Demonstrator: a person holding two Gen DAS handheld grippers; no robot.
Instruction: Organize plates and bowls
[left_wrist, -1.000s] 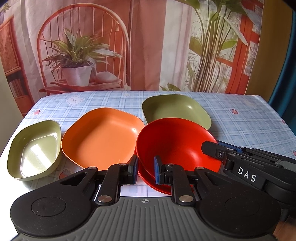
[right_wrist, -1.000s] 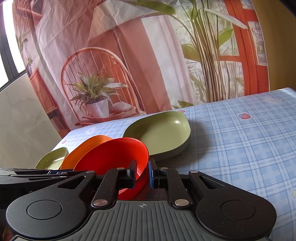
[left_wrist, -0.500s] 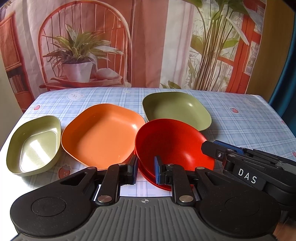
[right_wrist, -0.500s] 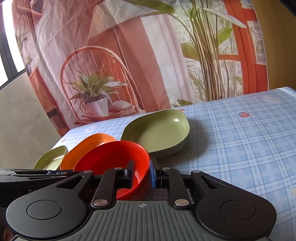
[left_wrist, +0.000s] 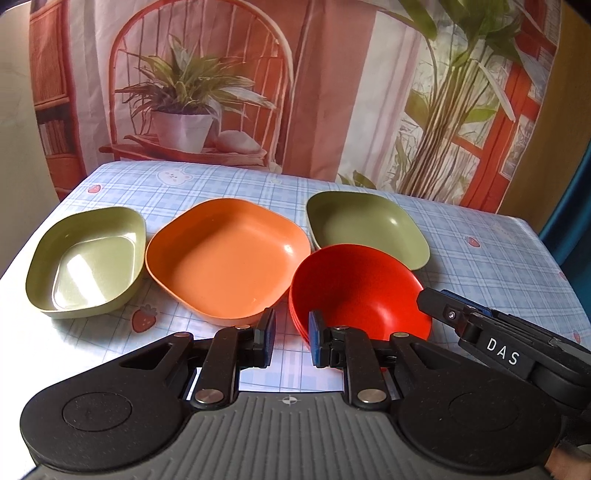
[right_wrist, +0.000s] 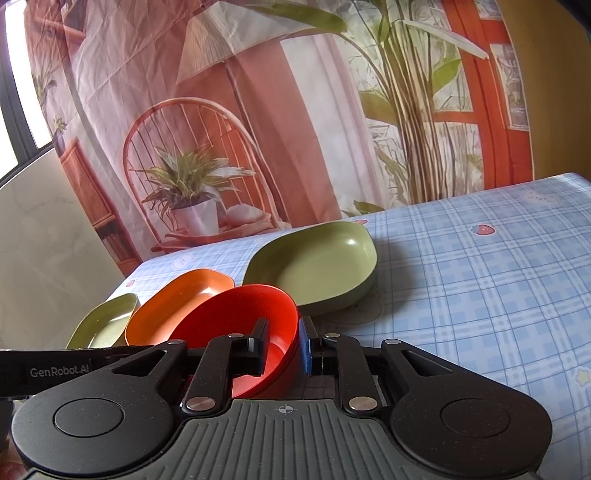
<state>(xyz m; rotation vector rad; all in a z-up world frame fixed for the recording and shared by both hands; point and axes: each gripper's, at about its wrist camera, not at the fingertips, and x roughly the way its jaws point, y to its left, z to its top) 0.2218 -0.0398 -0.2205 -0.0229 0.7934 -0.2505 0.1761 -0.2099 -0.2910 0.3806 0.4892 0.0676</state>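
Observation:
A red bowl (left_wrist: 354, 288) sits nested in another red dish on the table, near the front. My right gripper (right_wrist: 282, 349) is shut on its right rim; it also shows in the left wrist view (left_wrist: 439, 301). My left gripper (left_wrist: 291, 338) is open and empty, just in front of the red bowl's left edge. An orange plate (left_wrist: 225, 258) lies to the left, a green bowl (left_wrist: 88, 258) at far left, and a green plate (left_wrist: 365, 225) behind the red bowl. In the right wrist view I see the red bowl (right_wrist: 240, 317), orange plate (right_wrist: 181, 299) and green plate (right_wrist: 314, 266).
The table has a blue checked cloth (right_wrist: 480, 280) with open cloth to the right. A printed backdrop (left_wrist: 295, 92) hangs behind the far edge. The table's left edge (left_wrist: 22, 254) runs close beside the green bowl.
The red bowl has come down and sits lower and more level on the dish under it. My left gripper has drawn back a little and its view has tilted up.

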